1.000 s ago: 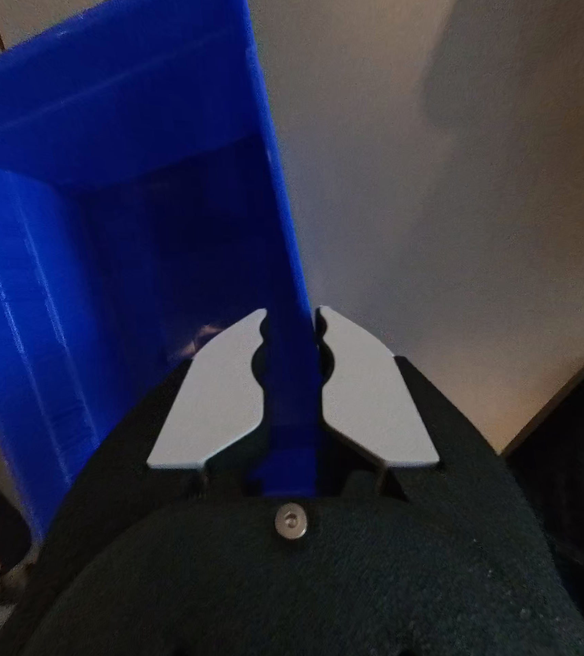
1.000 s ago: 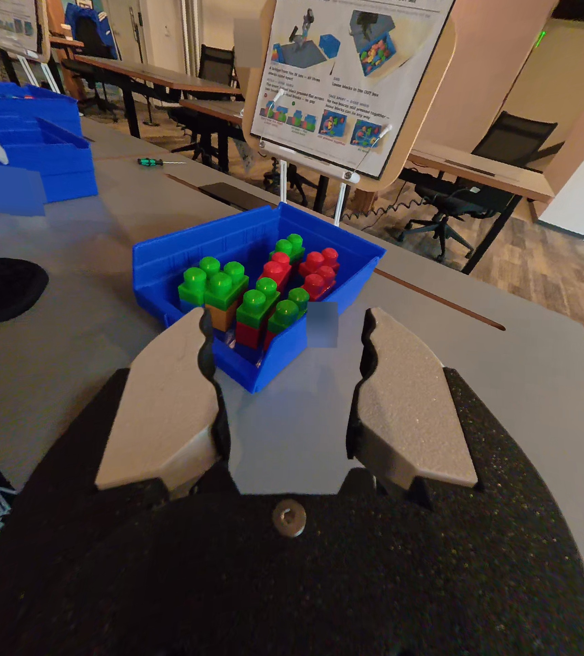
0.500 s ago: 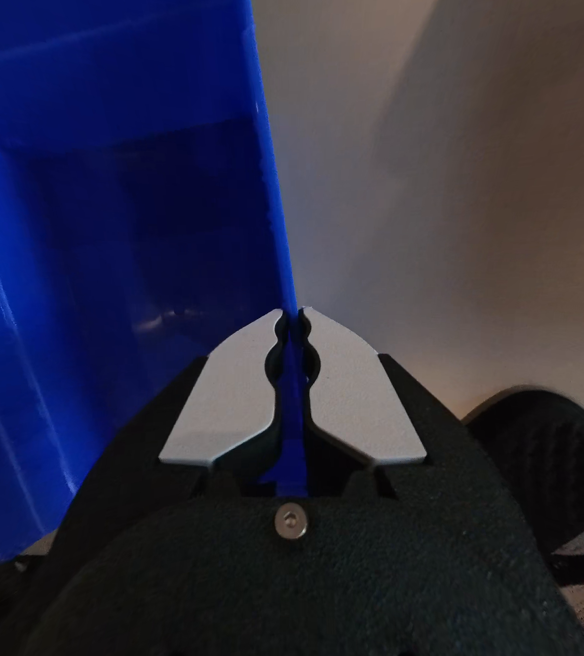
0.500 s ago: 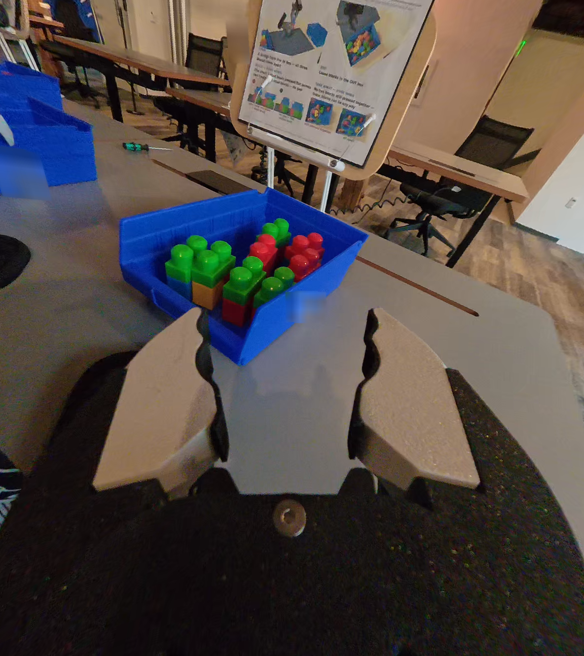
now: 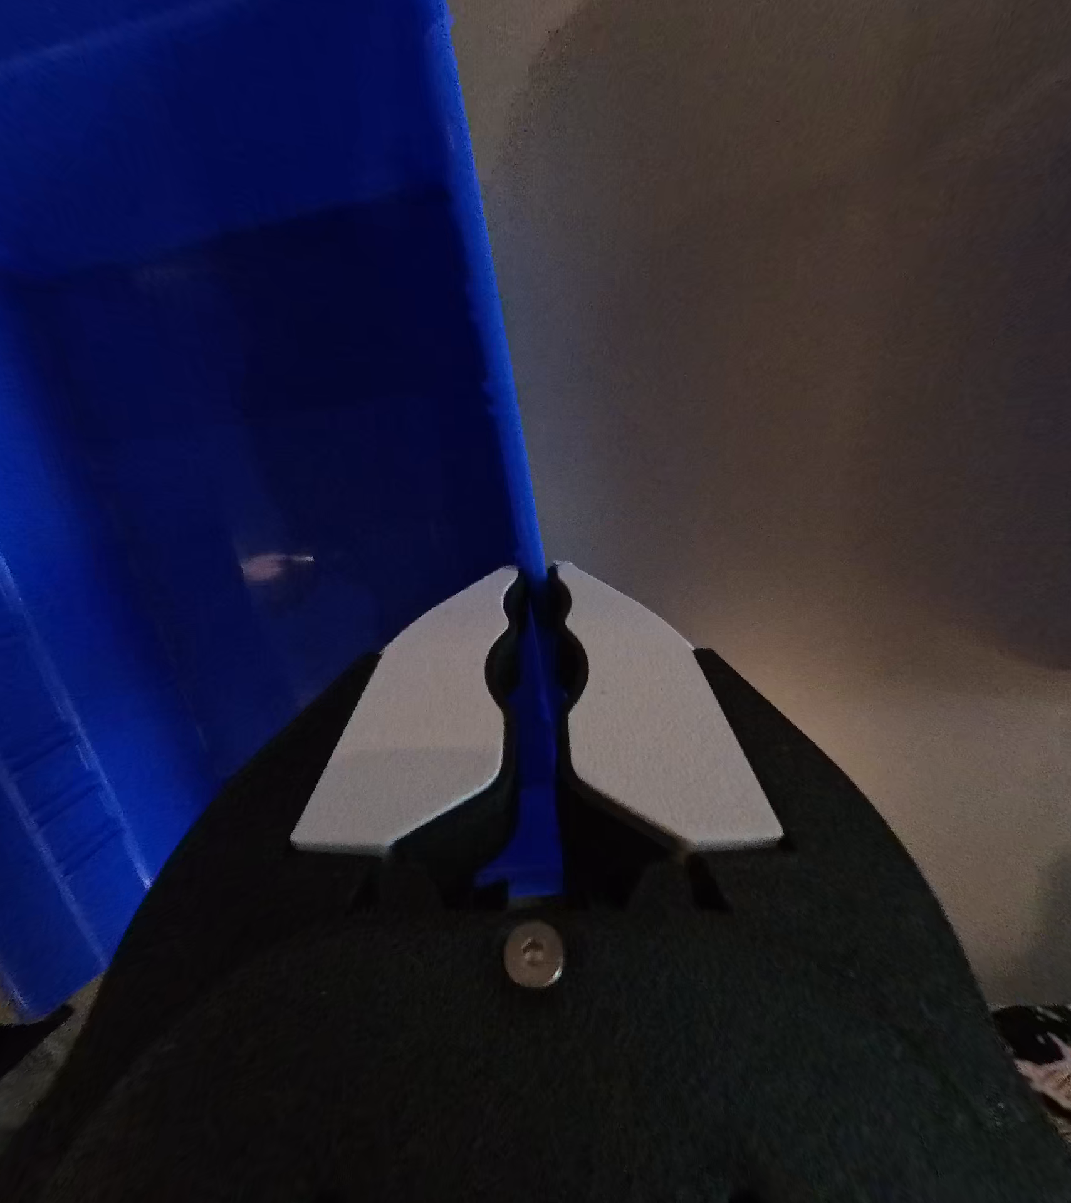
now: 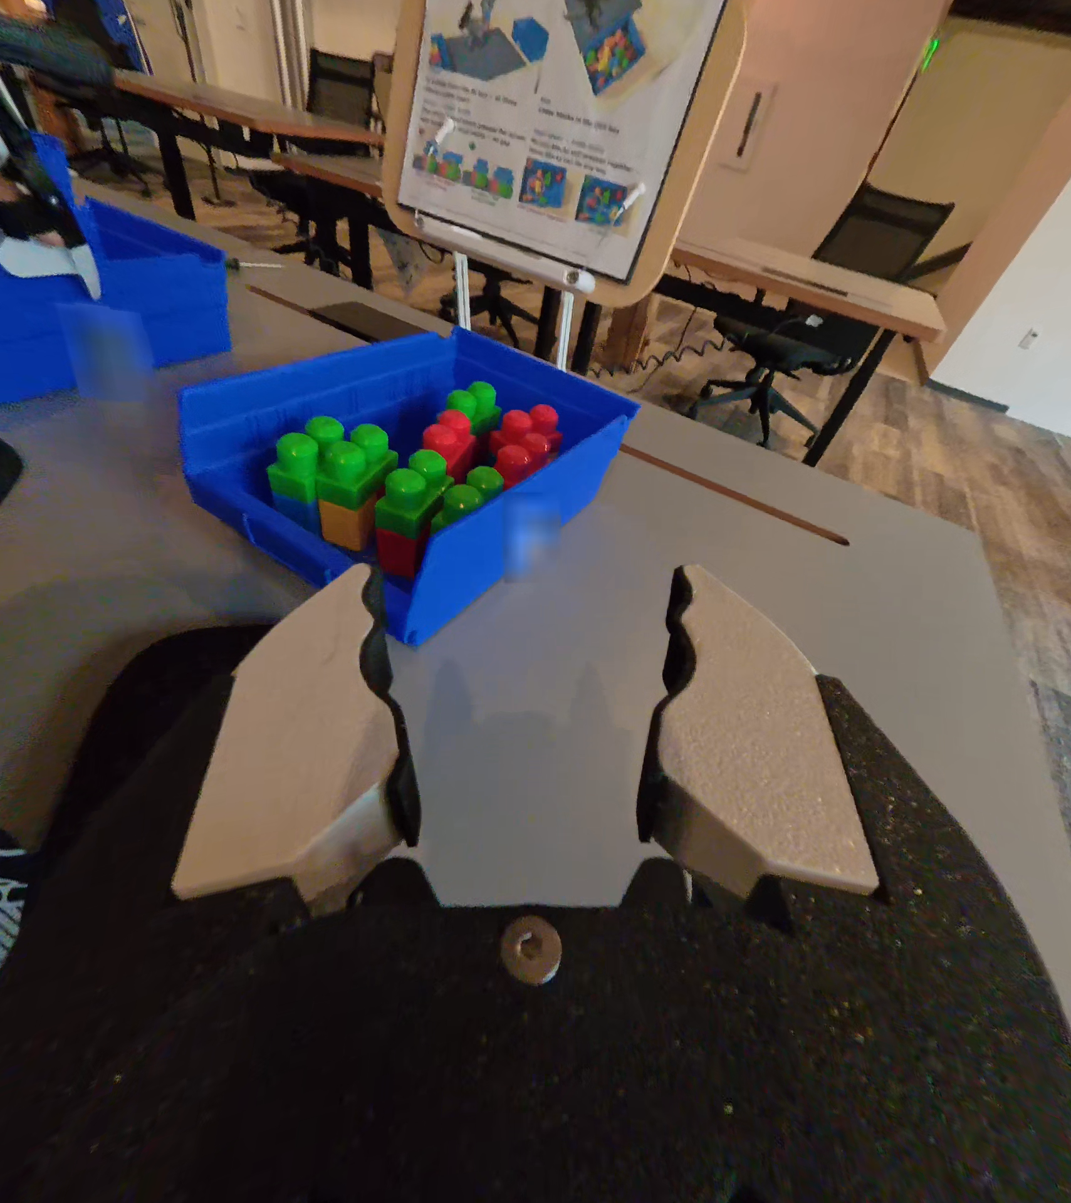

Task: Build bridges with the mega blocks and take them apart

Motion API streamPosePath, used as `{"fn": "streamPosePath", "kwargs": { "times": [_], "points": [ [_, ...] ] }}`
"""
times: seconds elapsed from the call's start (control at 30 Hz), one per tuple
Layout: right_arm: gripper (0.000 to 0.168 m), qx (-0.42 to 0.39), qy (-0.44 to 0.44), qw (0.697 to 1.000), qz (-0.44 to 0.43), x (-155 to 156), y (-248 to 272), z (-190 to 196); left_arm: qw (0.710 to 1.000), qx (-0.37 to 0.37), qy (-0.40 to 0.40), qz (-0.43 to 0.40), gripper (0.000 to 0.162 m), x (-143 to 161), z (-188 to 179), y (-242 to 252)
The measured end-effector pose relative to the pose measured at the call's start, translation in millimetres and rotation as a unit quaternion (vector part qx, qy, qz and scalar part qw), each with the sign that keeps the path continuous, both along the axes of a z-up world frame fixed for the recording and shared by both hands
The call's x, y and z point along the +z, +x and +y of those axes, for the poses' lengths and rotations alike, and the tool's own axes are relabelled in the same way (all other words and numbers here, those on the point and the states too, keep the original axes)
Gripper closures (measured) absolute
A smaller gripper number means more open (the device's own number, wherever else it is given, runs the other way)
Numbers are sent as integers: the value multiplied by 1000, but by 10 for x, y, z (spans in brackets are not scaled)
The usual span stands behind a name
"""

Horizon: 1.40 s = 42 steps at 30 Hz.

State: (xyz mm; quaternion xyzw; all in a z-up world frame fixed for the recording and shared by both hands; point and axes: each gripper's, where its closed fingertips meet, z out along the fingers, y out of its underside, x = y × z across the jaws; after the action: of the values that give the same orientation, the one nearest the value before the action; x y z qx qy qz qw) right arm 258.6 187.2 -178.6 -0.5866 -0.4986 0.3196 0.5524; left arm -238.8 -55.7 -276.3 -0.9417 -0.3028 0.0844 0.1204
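Room: office space with wooden desks, black chairs and a wood-look floor behind a grey tabletop (image 6: 812, 651).
Left claw (image 5: 538, 573): clamped tight on the thin side wall of an empty blue bin (image 5: 194, 325); in the right wrist view this claw (image 6: 73, 270) sits at the tabletop's far left edge.
Right claw (image 6: 523, 651): spread wide, holding nothing, above bare tabletop near the front edge.
Blocks (image 6: 412, 465): green, red, orange and blue stacks standing inside a second blue bin (image 6: 480, 553), mid-tabletop, just ahead of the right claw.
Sign (image 6: 558, 130): picture sheet on a board with a stand, behind that bin.
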Motion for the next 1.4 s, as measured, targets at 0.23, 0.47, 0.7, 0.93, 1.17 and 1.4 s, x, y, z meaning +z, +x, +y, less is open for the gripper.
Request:
{"fn": "streamPosePath", "kwargs": {
  "times": [0.23, 0.47, 0.7, 0.93, 1.17, 1.4],
  "points": [
    [84, 7, -5, 1000, -5, -39, 52, 39, 1000, 1, -13, -12, 155, -10, 443, 196],
    [84, -12, -20, 1000, -6, -88, 154, 153, 999, -29, -15, -17, 155, -18, 841, 453],
    [84, -6, -19, 1000, -19, -140, 161, 152, 998, -59, -20, -21, 155, -23, 1173, 696],
    [84, -9, -15, 1000, -11, -97, 208, 142, 997, -72, -23, -17, 155, -32, 1437, 877],
    [84, -9, -16, 1000, -5, -78, 244, 141, 997, -70, -38, -15, 156, -35, 1532, 992],
    [84, -17, -15, 1000, 2, -56, 304, 169, 996, -74, -41, -12, 155, -39, 1635, 1056]
  ]
}}
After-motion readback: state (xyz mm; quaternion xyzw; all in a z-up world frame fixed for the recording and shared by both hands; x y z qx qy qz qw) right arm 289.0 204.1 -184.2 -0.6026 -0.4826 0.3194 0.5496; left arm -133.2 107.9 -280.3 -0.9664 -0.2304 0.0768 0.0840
